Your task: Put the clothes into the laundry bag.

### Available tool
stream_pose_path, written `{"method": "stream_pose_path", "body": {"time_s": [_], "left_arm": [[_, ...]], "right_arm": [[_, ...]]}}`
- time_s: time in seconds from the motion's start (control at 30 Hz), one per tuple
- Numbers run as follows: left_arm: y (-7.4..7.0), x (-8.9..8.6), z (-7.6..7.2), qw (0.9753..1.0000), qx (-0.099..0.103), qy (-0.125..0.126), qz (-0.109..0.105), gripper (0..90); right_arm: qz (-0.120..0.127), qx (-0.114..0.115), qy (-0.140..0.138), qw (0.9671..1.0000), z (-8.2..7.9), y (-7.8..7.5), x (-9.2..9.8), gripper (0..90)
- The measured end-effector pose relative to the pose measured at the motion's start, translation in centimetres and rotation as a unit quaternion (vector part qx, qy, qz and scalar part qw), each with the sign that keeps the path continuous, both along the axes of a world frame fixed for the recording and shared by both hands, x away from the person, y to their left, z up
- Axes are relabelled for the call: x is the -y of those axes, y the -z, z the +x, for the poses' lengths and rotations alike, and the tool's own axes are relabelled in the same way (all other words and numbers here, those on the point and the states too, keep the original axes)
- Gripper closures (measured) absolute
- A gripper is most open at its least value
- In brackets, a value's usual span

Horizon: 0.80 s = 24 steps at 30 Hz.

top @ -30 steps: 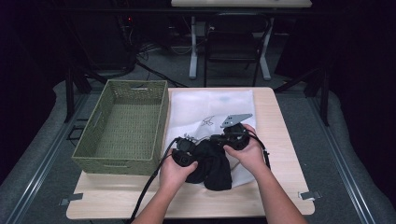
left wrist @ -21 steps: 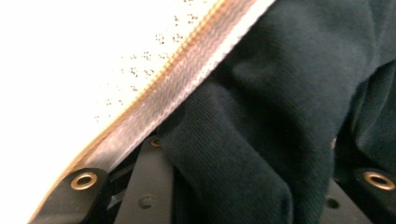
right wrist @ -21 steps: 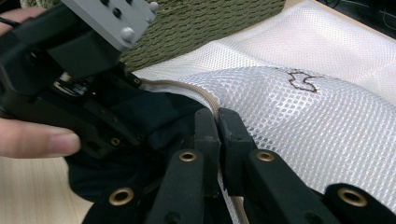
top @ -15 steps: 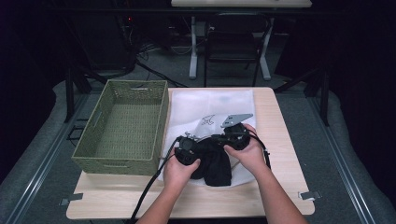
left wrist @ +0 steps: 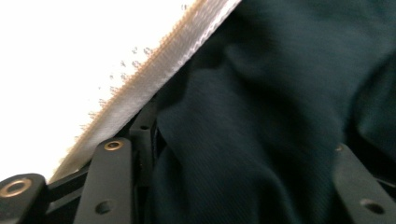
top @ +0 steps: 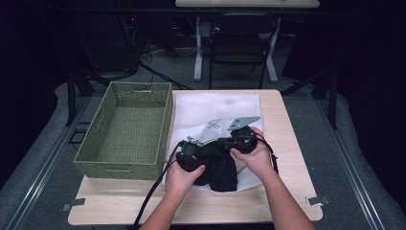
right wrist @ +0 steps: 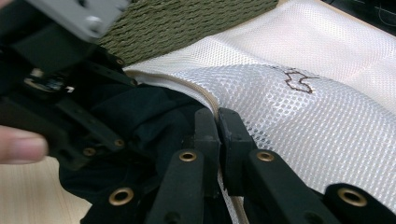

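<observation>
**Dark garment going into white mesh laundry bag**

Centre of high view: black garment (top: 221,165) bunched at the near opening of a white mesh laundry bag (top: 215,108) lying flat on a wooden table (top: 282,120). Left gripper (top: 190,156) at the garment's left side, jaws spread wide with dark cloth bulging between them, not clamped. Right gripper (right wrist: 217,135) lower centre of its own view, jaws pressed together on the bag's hemmed rim.

Likely handling: cloth soft, light and floppy, prone to spilling back out; mesh thin and limp, best pinched at the stitched rim, garment best pushed from its bulk.

Woven green basket (top: 127,127) left of frame, touching the bag's edge. Bare tabletop along the right and near edges, room to work there.
</observation>
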<state>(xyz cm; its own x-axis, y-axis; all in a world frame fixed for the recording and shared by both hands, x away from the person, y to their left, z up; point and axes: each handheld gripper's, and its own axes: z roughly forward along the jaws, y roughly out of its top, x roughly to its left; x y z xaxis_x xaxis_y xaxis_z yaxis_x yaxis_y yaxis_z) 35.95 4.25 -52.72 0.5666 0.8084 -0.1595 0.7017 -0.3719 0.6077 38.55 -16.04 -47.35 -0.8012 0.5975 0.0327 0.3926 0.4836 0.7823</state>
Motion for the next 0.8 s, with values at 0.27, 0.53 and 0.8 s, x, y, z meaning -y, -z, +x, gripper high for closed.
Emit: {"method": "stream_pose_path", "body": {"time_s": [0.27,0.53,0.8], "left_arm": [[-1.5,-0.8,-2.2,0.9997,0.005,0.016,-0.017,41.4],[-3.0,-1.5,-4.4,0.9988,0.015,0.035,-0.032,37.3],[-2.4,0.0,-5.5,0.9987,0.017,0.041,-0.025,27.5]], "right_arm": [[0.002,-0.001,0.003,1.0000,0.1,0.0,0.2,87.5],[0.003,-0.001,0.004,1.0000,0.1,0.1,0.2,87.5],[0.003,-0.004,0.004,1.0000,0.1,0.2,0.0,87.4]]}}
